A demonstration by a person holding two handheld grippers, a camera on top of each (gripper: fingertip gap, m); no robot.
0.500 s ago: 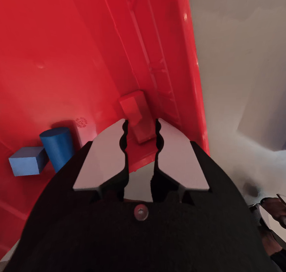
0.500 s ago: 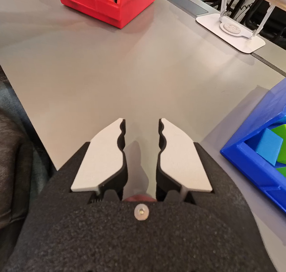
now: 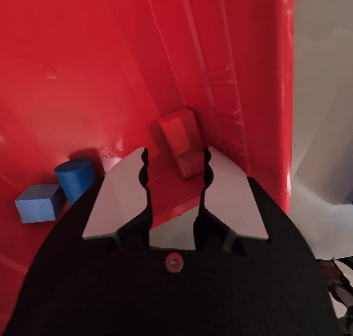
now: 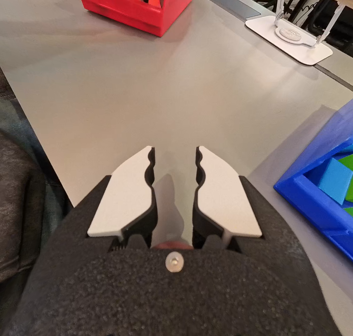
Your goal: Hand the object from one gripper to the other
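— Left wrist view: left gripper (image 3: 175,151) inside red bin (image 3: 114,59), jaws wide, empty. Red block (image 3: 176,135) (long, stepped) just ahead, against bin wall.

— Else inside?

— Blue cylinder (image 3: 76,177), blue cube (image 3: 37,202), touching. Right gripper (image 4: 175,149) over table (image 4: 133,97), jaws apart, empty. Blue bin (image 4: 305,198): blue, green blocks.

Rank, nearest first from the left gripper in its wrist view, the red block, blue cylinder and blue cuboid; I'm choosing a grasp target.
Left gripper:
1. Red rectangular block, just beyond the fingertips, by the red bin's wall.
2. Blue cylinder, off to the left.
3. Blue cuboid block, farthest left, beside the cylinder.
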